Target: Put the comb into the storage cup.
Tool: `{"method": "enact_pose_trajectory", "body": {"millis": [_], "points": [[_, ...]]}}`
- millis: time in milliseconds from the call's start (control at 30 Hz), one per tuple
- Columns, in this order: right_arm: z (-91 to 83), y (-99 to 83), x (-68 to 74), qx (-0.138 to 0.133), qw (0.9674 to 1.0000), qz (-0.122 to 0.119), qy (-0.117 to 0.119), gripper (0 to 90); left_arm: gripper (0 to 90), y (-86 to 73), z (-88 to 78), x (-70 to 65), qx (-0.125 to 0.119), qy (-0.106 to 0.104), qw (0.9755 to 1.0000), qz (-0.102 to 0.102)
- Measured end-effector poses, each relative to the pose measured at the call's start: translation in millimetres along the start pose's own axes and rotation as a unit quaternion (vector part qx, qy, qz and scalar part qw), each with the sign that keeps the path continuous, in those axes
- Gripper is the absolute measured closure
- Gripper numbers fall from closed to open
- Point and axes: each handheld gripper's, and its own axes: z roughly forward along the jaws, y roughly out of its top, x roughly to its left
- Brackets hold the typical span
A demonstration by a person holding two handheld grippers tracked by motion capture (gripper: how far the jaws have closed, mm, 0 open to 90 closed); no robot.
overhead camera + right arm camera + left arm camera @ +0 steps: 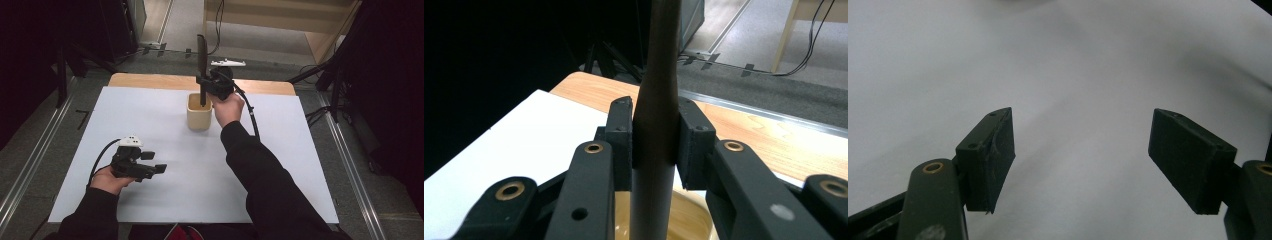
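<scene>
Right claw pinched a dark utensil, possibly a spatula, upright over the beige cup for insertion; left claw rested spread, empty, on the bench.

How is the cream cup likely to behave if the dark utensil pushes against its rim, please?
The cup stands free on the white sheet, so it would probably slide or tip. The tall utensil, clamped upright by the right tool, looks stiff and could lever it over.

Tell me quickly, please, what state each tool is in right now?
Left tool: open, empty, low over the table.
Right tool: shut on a dark utensil standing upright in the cup.
</scene>
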Motion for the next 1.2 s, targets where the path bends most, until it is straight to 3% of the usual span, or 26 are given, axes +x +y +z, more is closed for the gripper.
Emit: {"method": "enact_pose_trajectory", "body": {"millis": [1200], "points": [[9.0,-30.5,-3.2,0.008,1.0,-0.004,0.002,69.9,27.2,0.0,0.7,-0.4,0.004,0.0,1.0,0.003]]}}
